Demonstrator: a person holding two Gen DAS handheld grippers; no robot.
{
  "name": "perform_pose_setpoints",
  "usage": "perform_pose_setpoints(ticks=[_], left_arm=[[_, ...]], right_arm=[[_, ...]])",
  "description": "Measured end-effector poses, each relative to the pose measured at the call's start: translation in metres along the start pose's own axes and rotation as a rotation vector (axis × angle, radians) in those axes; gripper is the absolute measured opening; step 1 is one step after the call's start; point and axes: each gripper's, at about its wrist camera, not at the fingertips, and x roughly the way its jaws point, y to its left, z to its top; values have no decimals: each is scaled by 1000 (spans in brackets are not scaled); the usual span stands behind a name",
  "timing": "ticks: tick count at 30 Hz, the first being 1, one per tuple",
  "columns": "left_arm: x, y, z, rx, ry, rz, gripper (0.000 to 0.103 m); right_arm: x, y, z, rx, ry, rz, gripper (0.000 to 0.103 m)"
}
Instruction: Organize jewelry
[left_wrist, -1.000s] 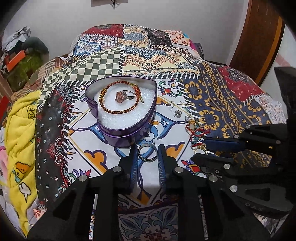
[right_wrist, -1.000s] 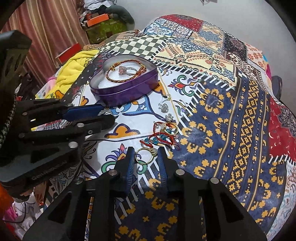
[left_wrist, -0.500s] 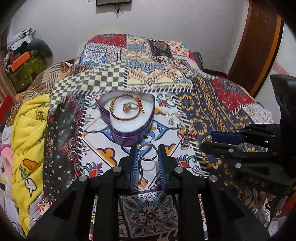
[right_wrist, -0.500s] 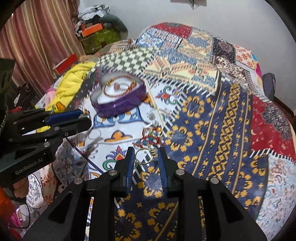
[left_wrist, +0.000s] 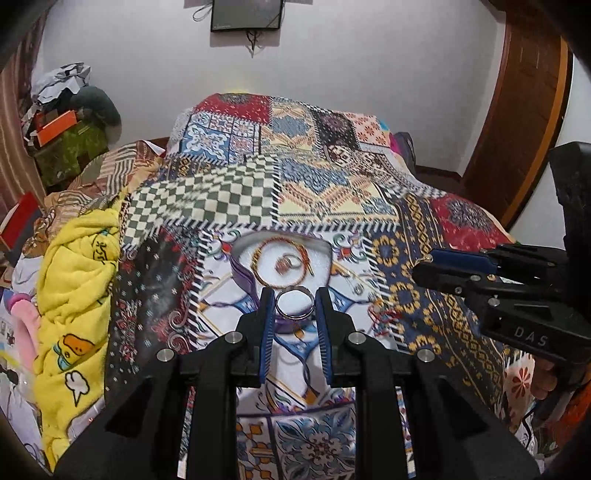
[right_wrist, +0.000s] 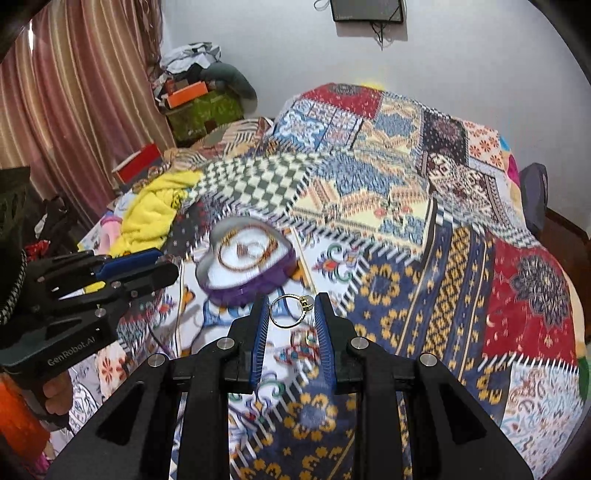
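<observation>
My left gripper (left_wrist: 294, 303) is shut on a plain silver ring (left_wrist: 295, 303), held up in the air in front of the purple heart-shaped box (left_wrist: 243, 275). The box's white pad carries a braided gold-red bracelet (left_wrist: 258, 273) and a pink-stone ring (left_wrist: 284, 264). My right gripper (right_wrist: 290, 312) is shut on a thin gold ring with a pale stone (right_wrist: 291, 311), raised above the quilt to the right of the box (right_wrist: 255, 286). A red-and-teal beaded bracelet (right_wrist: 301, 350) lies on the quilt under the right gripper.
A patchwork quilt (left_wrist: 369, 206) covers the bed. A yellow blanket (left_wrist: 74, 288) is bunched at the left edge. Small earrings (left_wrist: 356, 290) lie right of the box. Boxes and clutter (right_wrist: 199, 107) stand by the curtain at the far left.
Both grippers have risen well above the quilt, each carrying its ring. The heart-shaped box now looks smaller and farther below.
</observation>
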Motion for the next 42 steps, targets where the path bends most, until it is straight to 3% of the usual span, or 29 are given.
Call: perform_pose_setpoints(ticks=[11, 29, 42], left_arm=[[12, 24, 22, -40, -37, 1, 21], [63, 44, 35, -53, 24, -64, 21], [78, 42, 36, -28, 45, -78, 21]], right_arm=[[15, 4, 26, -20, -37, 22, 23], [74, 13, 37, -81, 55, 51, 23], [85, 22, 30, -120, 100, 81, 23]])
